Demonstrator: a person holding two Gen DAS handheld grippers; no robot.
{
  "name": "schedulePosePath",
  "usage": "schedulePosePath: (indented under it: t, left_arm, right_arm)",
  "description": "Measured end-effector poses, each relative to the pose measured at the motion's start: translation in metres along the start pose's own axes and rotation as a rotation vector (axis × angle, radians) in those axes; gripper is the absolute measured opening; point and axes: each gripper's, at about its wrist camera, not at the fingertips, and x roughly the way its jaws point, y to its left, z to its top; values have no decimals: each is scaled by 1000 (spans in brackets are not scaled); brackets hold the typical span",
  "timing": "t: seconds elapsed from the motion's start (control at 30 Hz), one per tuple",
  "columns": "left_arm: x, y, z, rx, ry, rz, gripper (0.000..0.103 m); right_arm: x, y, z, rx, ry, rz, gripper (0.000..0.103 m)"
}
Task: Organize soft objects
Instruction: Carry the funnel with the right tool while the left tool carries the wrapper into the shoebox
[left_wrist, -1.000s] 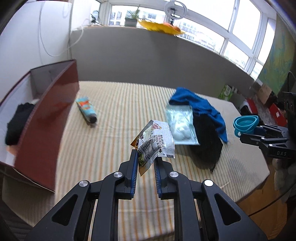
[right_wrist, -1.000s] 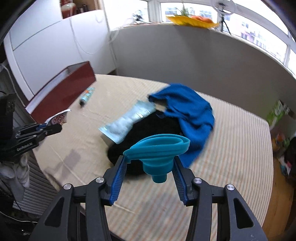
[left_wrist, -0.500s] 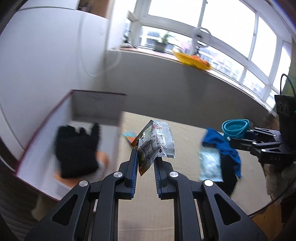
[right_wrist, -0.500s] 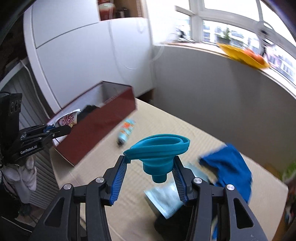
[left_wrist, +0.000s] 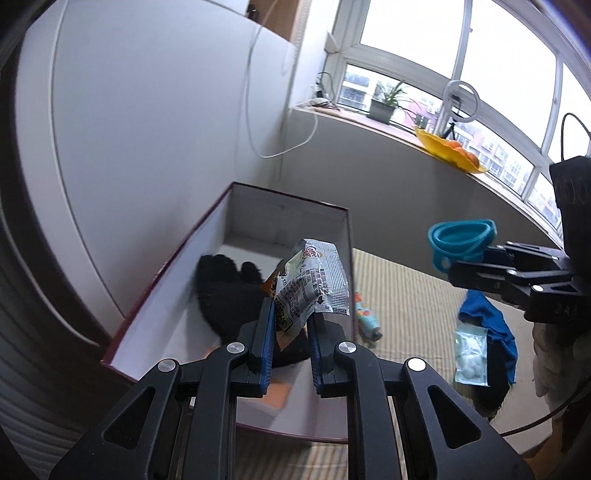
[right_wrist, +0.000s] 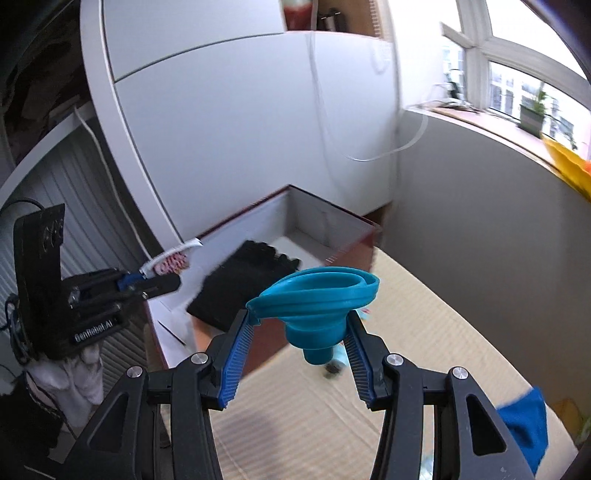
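My left gripper (left_wrist: 291, 314) is shut on a silver snack packet (left_wrist: 312, 282) and holds it above the near right part of the open maroon box (left_wrist: 347, 236). A black glove (left_wrist: 229, 291) lies inside the box. My right gripper (right_wrist: 297, 325) is shut on a teal collapsible funnel (right_wrist: 314, 295) and holds it above the table beside the box (right_wrist: 364, 238). The right gripper also shows in the left wrist view (left_wrist: 448, 258), with the funnel (left_wrist: 461, 240). The left gripper shows in the right wrist view (right_wrist: 147, 280), with the packet (right_wrist: 170, 260).
On the striped table (left_wrist: 413, 306) lie a small tube (left_wrist: 365, 317), a clear bag of cotton balls (left_wrist: 471, 354), a blue cloth (left_wrist: 487, 314) and a black cloth (left_wrist: 495, 384). A white cabinet (right_wrist: 229, 122) stands behind the box. An orange item (left_wrist: 277, 395) lies in the box.
Both grippers have swung left toward the box. The packet now hangs over the box and the funnel is close beside it. Both grips are unchanged.
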Motion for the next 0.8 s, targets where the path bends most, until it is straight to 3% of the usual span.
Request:
schedulePosePath:
  t: [0.4, 0.5, 0.53, 0.6, 0.63, 0.67, 0.8]
  left_arm:
    - [7, 23, -4, -28, 27, 53, 15]
    - [5, 24, -3, -23, 24, 70, 16]
    - [5, 25, -3, -24, 24, 71, 19]
    - [3, 28, -3, -39, 25, 75, 41]
    - [2, 28, -4, -45, 22, 77, 60]
    - [0, 29, -4, -52, 14, 78, 66]
    - [-4, 27, -3, -57, 0, 76, 66]
  right_arm:
    - [61, 42, 24, -58, 77, 71, 48]
    - [68, 45, 26, -59, 79, 70, 58]
    - [69, 46, 27, -61, 72, 65, 61]
    - [70, 46, 29, -61, 79, 71, 64]
    - [70, 45, 30, -55, 82, 71, 69]
    - [68, 45, 31, -50, 81, 69, 73]
    - [54, 35, 30, -30, 50, 56, 73]
